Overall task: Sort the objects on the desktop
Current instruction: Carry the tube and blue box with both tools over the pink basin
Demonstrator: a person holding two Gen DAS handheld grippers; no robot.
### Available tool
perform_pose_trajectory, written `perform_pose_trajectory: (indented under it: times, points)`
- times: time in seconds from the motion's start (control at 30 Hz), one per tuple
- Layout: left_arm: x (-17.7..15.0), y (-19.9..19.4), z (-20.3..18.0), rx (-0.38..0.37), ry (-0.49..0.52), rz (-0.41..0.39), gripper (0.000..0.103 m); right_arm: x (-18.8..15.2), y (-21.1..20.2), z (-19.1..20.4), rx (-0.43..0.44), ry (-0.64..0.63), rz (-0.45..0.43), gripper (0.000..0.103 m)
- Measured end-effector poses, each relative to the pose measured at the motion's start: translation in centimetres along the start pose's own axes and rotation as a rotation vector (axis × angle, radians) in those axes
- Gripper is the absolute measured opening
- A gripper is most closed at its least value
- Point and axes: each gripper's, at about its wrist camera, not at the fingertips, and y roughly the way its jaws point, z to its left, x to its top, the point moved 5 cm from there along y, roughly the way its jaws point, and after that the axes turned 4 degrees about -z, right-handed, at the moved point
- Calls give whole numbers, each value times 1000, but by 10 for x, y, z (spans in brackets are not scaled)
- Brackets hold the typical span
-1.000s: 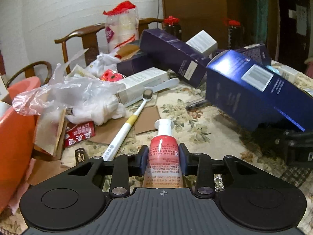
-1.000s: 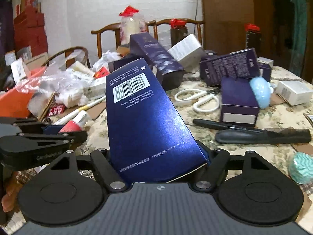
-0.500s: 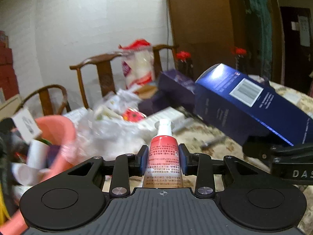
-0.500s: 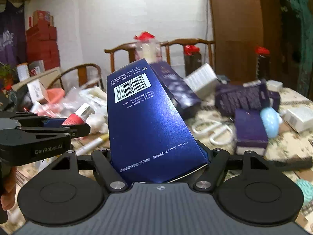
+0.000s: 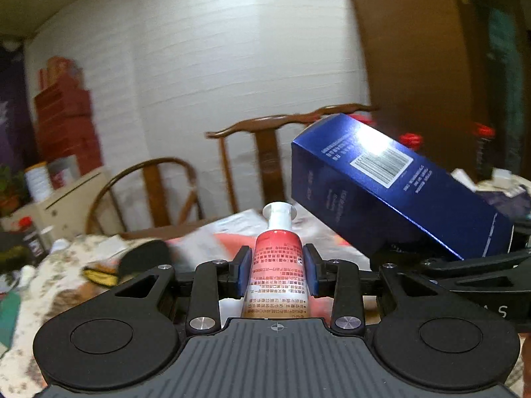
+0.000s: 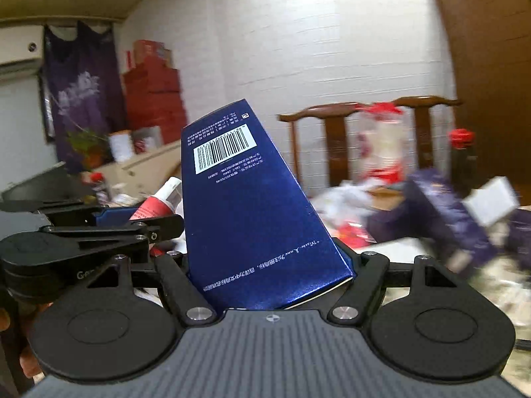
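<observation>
My left gripper [image 5: 276, 267] is shut on a red tube with a white cap [image 5: 278, 265], its blue pads pressing both sides. It is lifted well above the table. My right gripper [image 6: 268, 262] is shut on a shiny dark blue box with a barcode label [image 6: 252, 219], held up in the air. In the left wrist view that blue box [image 5: 391, 185] hangs just to the right, with the right gripper's black body under it. In the right wrist view the left gripper [image 6: 136, 219] and its red tube [image 6: 156, 202] sit close on the left.
Wooden chairs [image 5: 265, 152] stand behind the table with the floral cloth [image 5: 66, 265]. A pink basin [image 5: 229, 242] lies blurred below the tube. Purple and white boxes [image 6: 444, 205] and a bagged stack [image 6: 381, 152] crowd the right. Red cartons [image 6: 152, 93] are piled against the wall.
Both grippers have risen and swung left with the tube and the blue box still held. The cluttered tabletop has dropped out of view, and the wall and chairs now fill both views.
</observation>
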Motion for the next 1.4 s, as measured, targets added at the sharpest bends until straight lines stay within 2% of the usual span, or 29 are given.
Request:
perform_pose_trajectory:
  times: [0.1,0.2,0.33,0.47,0.57,0.7,0.83,0.87,0.9,0.93,1.03,1.07,1.1,1.13,1.23,1.4]
  points:
    - [-2,7,31,53,-12,24,32,3,28,23,61,47,41,77]
    - [-12,18,54,77,-29,59,33,-3,57,39,75,72,84,77]
    - [-32,34,70,134,-13,92,33,-19,85,60,13,4,131,77]
    - [-44,43,87,139,-55,103,33,-24,97,87,-74,-144,117,77]
    - [-50,41,94,171,-33,94,33,-29,107,95,-71,-142,145,77]
    - [-54,35,102,122,-66,78,35,-36,113,104,-112,-176,148,77]
    - [-59,29,101,132,-43,51,35,-46,121,114,-144,-221,169,78]
    - [-60,28,102,124,-47,43,37,-47,121,116,-146,-229,168,78]
    - [-61,25,103,117,-55,39,45,-48,121,117,-152,-233,164,79]
    - [-62,23,104,116,-65,32,59,-48,120,117,-154,-230,162,80]
    - [-61,15,105,129,-64,6,72,-47,116,115,-151,-215,154,85]
    - [-61,11,107,138,-59,-3,75,-46,113,115,-169,-222,150,92]
    - [-61,6,107,145,-54,-17,84,-45,110,113,-194,-226,145,99]
    - [-59,1,108,148,-52,-34,90,-44,107,112,-202,-230,141,100]
    - [-55,-15,104,137,-37,-80,94,-45,94,108,-167,-238,137,101]
    - [-52,-38,94,134,-22,-135,100,-42,62,96,-168,-240,86,102]
